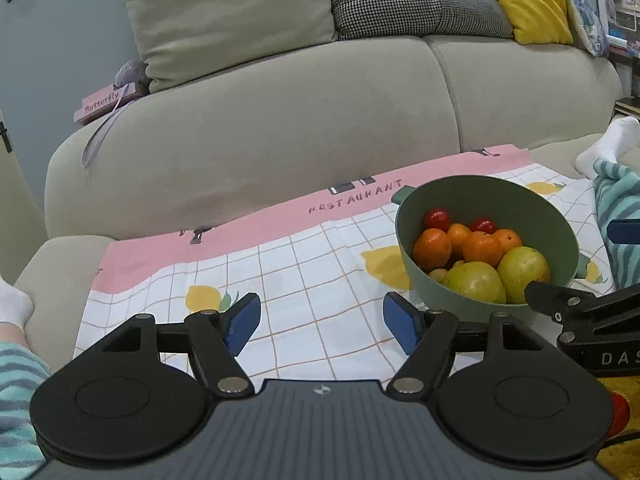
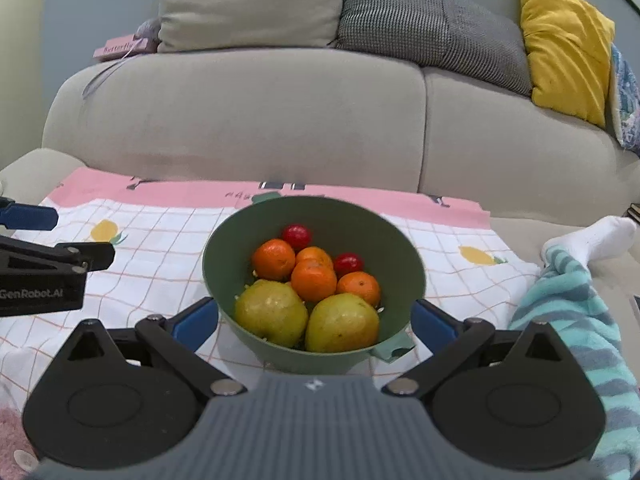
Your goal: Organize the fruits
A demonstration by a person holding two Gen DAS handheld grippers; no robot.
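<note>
A green bowl stands on a checked cloth with a pink border. It holds two yellow-green pears, several oranges and two small red fruits. My right gripper is open, its blue fingers on either side of the bowl's near wall. My left gripper is open and empty over the cloth, left of the bowl. The right gripper's arm shows at the left view's right edge.
A beige sofa with beige, houndstooth and yellow cushions stands behind the cloth. A pink book lies on its arm. A leg in striped teal trousers and a white sock lie right of the bowl.
</note>
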